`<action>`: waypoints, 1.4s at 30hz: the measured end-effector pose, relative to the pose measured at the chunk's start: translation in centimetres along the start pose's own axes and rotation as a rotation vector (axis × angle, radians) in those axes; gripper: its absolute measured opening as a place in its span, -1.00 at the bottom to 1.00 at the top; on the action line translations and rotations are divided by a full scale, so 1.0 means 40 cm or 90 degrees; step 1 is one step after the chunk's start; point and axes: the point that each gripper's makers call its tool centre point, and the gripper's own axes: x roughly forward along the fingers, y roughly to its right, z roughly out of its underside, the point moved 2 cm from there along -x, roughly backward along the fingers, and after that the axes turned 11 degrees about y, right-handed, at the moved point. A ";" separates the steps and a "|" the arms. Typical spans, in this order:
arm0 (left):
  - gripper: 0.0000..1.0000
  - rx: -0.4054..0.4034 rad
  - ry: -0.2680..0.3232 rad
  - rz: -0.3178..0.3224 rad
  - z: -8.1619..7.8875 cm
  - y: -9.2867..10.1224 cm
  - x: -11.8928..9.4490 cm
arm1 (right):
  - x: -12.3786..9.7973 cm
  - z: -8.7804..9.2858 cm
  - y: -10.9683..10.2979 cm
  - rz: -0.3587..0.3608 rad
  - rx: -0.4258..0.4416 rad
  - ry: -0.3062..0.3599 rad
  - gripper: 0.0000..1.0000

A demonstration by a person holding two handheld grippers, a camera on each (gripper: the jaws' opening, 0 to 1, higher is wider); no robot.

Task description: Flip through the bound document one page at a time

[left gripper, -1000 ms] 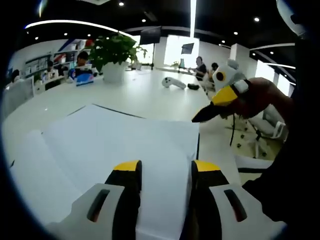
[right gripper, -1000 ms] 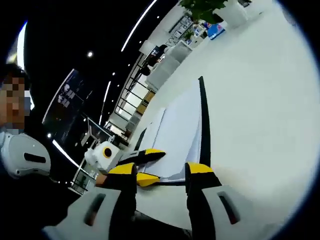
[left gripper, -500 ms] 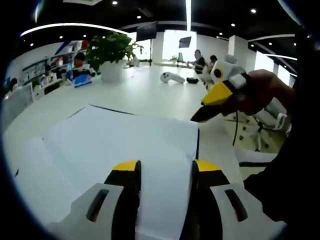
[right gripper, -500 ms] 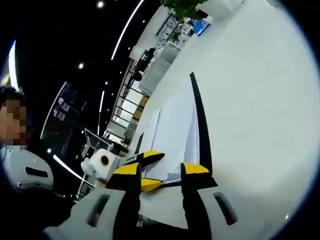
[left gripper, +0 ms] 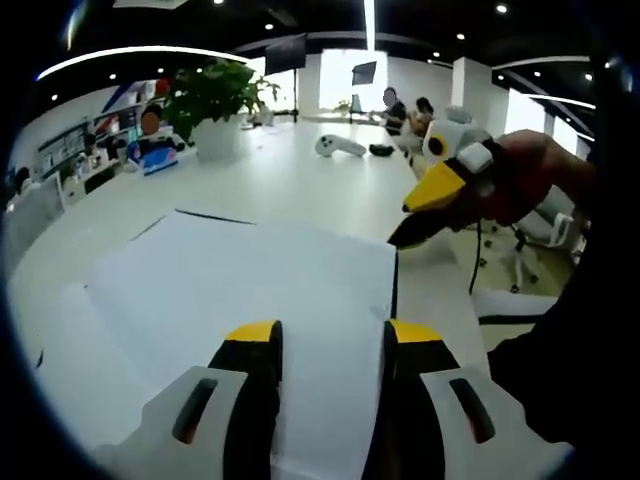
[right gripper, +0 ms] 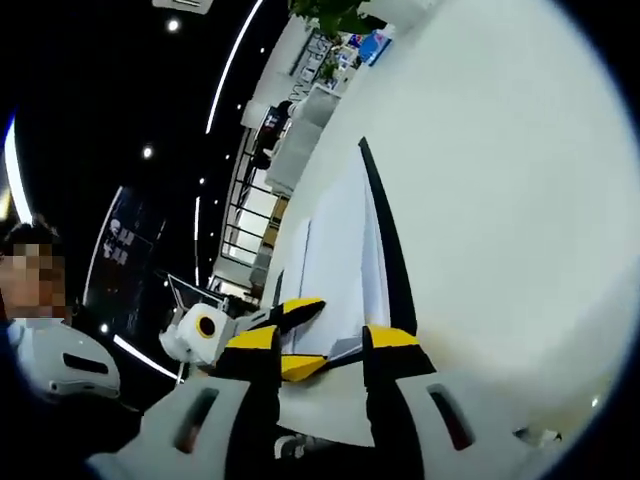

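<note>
Fingers of the left gripper point(left gripper: 325, 345) spread apart over the bound document point(left gripper: 250, 290).

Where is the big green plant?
In the left gripper view, the potted plant stands far back on the white table, upper left, well beyond the open document, near some blue items.

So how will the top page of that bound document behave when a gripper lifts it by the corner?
The top page looks like one thin white sheet, so it will probably flop and curl. It seems light and easy to crease. The dark binding along one edge should hold it, so it would likely swing over rather than slide off the table.
</note>
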 end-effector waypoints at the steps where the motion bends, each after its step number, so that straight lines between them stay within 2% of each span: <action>1: -0.15 -0.001 0.001 0.001 0.000 0.000 0.000 | -0.004 -0.002 0.002 0.003 0.004 0.003 -0.35; 6: -0.15 0.000 0.001 0.001 -0.001 0.000 -0.001 | -0.019 0.001 0.007 0.012 0.041 0.005 -0.38; 10: -0.16 -0.004 0.004 0.002 -0.005 0.004 0.000 | -0.017 0.007 0.001 0.011 0.045 0.009 -0.41; 17: -0.15 0.000 0.002 -0.002 -0.001 0.000 -0.001 | 0.017 -0.002 -0.008 0.005 0.045 0.007 -0.44; 22: -0.14 0.004 -0.005 -0.006 -0.001 0.001 0.000 | 0.037 0.003 0.007 0.024 0.036 0.003 -0.45; 27: -0.13 0.014 -0.010 -0.007 0.000 0.004 0.002 | 0.065 0.016 0.018 0.039 0.052 0.003 -0.56; 30: -0.15 0.038 -0.025 -0.006 0.000 0.009 0.007 | 0.079 0.027 0.017 0.045 0.049 -0.004 -0.62; 32: -0.18 0.036 -0.034 -0.001 -0.002 0.013 0.007 | 0.087 0.031 0.018 0.050 0.051 -0.005 -0.65; 42: -0.18 0.040 -0.039 0.005 0.000 0.013 0.006 | 0.100 0.027 0.036 0.090 0.089 0.041 -0.84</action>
